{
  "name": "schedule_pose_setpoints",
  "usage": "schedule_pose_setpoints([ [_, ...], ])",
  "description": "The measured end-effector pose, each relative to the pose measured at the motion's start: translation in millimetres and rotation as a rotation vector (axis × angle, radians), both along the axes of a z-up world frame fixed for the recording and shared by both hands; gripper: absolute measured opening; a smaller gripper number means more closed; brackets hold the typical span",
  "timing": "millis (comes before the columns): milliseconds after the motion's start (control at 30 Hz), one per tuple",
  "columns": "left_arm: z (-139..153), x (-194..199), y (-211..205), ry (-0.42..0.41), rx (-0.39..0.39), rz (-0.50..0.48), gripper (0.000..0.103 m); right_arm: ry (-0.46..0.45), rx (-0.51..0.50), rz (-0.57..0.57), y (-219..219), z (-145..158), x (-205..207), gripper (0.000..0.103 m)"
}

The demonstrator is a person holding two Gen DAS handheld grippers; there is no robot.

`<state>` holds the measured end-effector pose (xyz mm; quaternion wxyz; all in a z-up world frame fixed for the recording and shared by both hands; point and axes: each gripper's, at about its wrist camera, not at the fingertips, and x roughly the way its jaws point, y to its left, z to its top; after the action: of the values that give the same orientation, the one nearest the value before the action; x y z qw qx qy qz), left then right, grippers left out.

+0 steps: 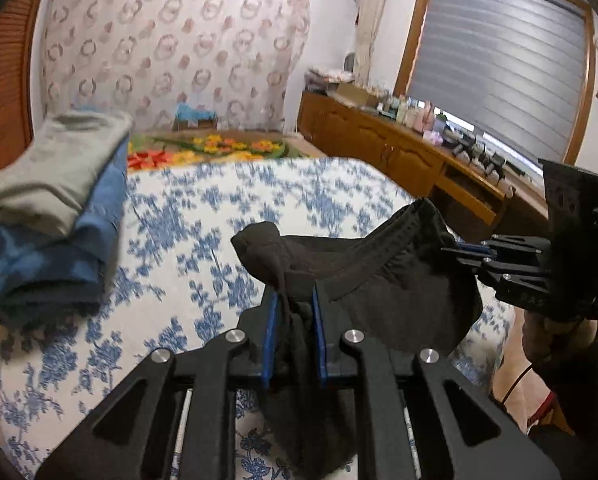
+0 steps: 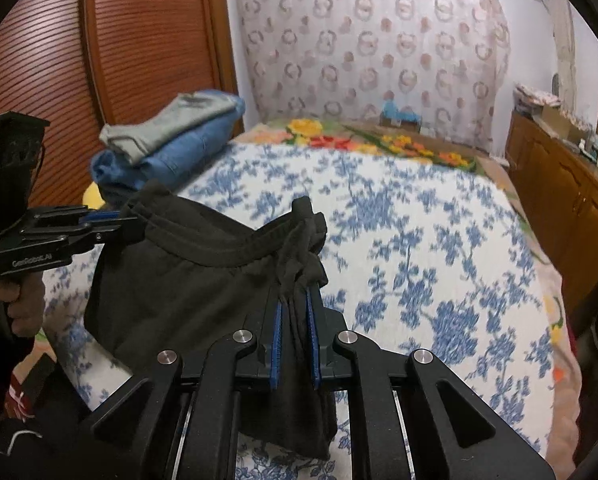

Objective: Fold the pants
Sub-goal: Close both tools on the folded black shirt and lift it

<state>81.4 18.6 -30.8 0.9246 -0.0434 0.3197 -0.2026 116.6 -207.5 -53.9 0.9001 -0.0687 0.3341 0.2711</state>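
Black pants hang in the air above the bed, held by the waistband between both grippers. My left gripper is shut on one end of the waistband, with a drawstring between its blue pads. My right gripper is shut on the other end; it also shows in the left wrist view at the right. The left gripper shows in the right wrist view at the left. In the right wrist view the pants sag between the two grips. The legs hang down out of sight.
The bed has a blue-and-white floral cover. A stack of folded clothes, grey on blue, sits at its left; it also shows in the right wrist view. A wooden sideboard with bottles runs along the right. A wooden wardrobe stands left.
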Motion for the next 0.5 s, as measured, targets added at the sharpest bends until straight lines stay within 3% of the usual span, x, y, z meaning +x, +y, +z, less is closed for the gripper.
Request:
schedule_pose_setpoints([
  [500, 31.6, -13.2, 8.4, -0.102, 0.012, 0.033, 0.013, -0.104, 0.030, 0.040, 5.7, 43.9, -9.4, 0.008],
])
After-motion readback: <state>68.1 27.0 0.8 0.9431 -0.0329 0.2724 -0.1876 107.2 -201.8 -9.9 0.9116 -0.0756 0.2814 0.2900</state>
